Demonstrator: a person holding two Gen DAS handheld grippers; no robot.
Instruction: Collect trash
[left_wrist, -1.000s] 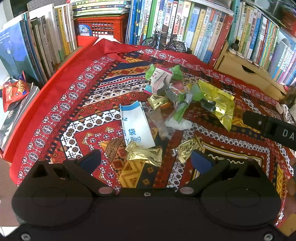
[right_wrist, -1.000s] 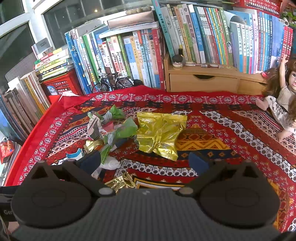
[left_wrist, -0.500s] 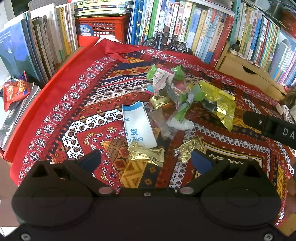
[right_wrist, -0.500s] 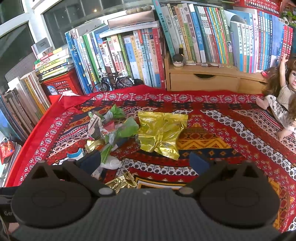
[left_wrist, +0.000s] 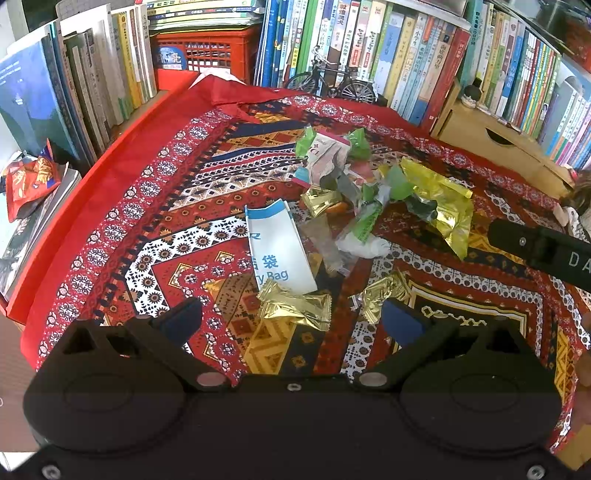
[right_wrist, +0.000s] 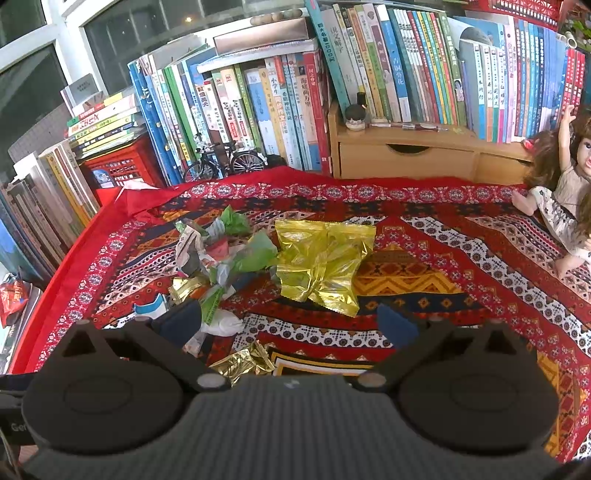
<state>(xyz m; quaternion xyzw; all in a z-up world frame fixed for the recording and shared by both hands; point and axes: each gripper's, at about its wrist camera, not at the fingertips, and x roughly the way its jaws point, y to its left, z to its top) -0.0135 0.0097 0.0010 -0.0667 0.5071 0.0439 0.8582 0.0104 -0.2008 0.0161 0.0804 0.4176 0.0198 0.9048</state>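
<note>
**A:** Left wrist view: your left gripper (left_wrist: 291, 314) is spread wide, holding nothing, poised just short of a gold candy wrapper (left_wrist: 295, 304). The white-and-blue paper bag (left_wrist: 277, 247) lies flat just beyond it.

**B:** Risks?

**A:** Crinkly foil could skid from your pads, or you could pinch the patterned cloth (left_wrist: 147, 229) with it. I count three small gold wrappers, one bag, one big yellow-gold packet (left_wrist: 447, 206).

**B:** Right wrist view?

**A:** Your right gripper (right_wrist: 291, 325) is equally wide and empty, facing the yellow-gold packet (right_wrist: 321, 258). The green wrappers (right_wrist: 255, 254) touch it, so you might drag the heap. Two small gold wrappers show here, one doll (right_wrist: 561, 192).
</note>
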